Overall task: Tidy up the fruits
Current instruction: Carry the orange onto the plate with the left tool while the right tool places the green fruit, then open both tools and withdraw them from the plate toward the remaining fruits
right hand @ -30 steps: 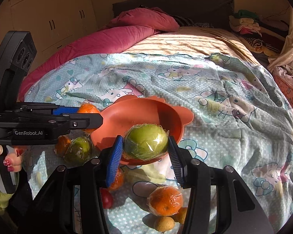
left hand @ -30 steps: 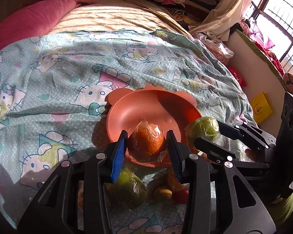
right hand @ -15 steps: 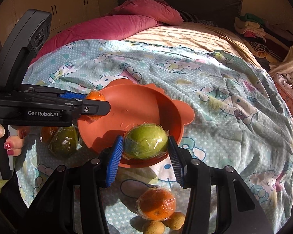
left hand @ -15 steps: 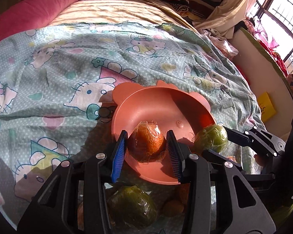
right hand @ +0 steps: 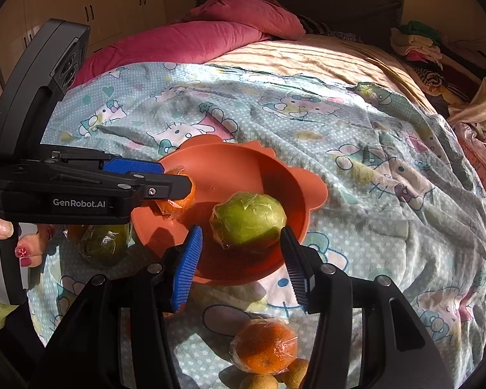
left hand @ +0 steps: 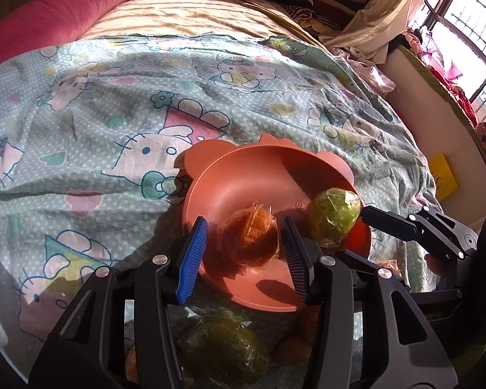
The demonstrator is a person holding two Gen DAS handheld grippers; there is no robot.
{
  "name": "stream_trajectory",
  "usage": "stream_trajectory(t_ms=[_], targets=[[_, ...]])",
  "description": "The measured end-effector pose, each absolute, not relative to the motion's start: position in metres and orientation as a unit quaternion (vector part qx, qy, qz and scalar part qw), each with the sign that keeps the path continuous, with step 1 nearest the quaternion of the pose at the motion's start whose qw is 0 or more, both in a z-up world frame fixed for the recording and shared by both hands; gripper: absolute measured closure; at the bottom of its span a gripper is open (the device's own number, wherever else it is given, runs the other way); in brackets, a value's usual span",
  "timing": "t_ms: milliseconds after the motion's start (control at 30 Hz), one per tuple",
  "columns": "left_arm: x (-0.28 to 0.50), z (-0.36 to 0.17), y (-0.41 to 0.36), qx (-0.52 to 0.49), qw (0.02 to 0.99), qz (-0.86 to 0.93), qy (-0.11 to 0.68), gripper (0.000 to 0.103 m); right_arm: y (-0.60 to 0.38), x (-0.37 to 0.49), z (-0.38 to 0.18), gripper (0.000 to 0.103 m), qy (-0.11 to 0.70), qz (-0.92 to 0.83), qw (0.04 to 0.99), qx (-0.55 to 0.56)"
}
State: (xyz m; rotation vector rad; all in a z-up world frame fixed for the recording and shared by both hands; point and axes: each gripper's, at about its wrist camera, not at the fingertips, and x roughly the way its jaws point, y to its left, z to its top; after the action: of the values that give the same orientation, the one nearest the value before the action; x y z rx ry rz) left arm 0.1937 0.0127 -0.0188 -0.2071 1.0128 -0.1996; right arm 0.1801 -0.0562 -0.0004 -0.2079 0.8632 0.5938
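The one clear piece of writing is "GenRobot.AI", printed in white letters on the black body of the left gripper [right hand: 175, 180] (seen side-on from the right wrist view, with the words sitting on the flat panel below its blue pad). From the left wrist view, a yellow card [left hand: 443, 175] lying off the right edge of the bedsheet [left hand: 120, 103] carries small dark marks, but they are too small to read. The bedsheet shows cartoon cat figures, hearts and triangles only, with no legible words on it.
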Motion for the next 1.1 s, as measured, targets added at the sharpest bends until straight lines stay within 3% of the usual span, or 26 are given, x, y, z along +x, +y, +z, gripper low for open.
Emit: stream_trajectory(t_ms=[433,533,800,1100], targets=[[0.189,-0.01,0.017,-0.105,0.87,-0.093,0.472,0.059,-0.064,0.173,0.007,0.043,0.4,0.277,0.869,-0.089],[0.187,-0.007,0.017,-0.102,0.873,-0.091,0.469,0.053,-0.068,0.17,0.009,0.036,0.395,0.273,0.873,-0.082],[0.179,0.0,0.013,-0.091,0.878,-0.089,0.461,0.045,-0.077,0.163,0.017,0.029,0.381,0.264,0.883,-0.07],[0.17,0.008,0.014,-0.089,0.885,-0.082,0.45,0.041,-0.087,0.156,0.023,0.024,0.369,0.254,0.892,-0.057]])
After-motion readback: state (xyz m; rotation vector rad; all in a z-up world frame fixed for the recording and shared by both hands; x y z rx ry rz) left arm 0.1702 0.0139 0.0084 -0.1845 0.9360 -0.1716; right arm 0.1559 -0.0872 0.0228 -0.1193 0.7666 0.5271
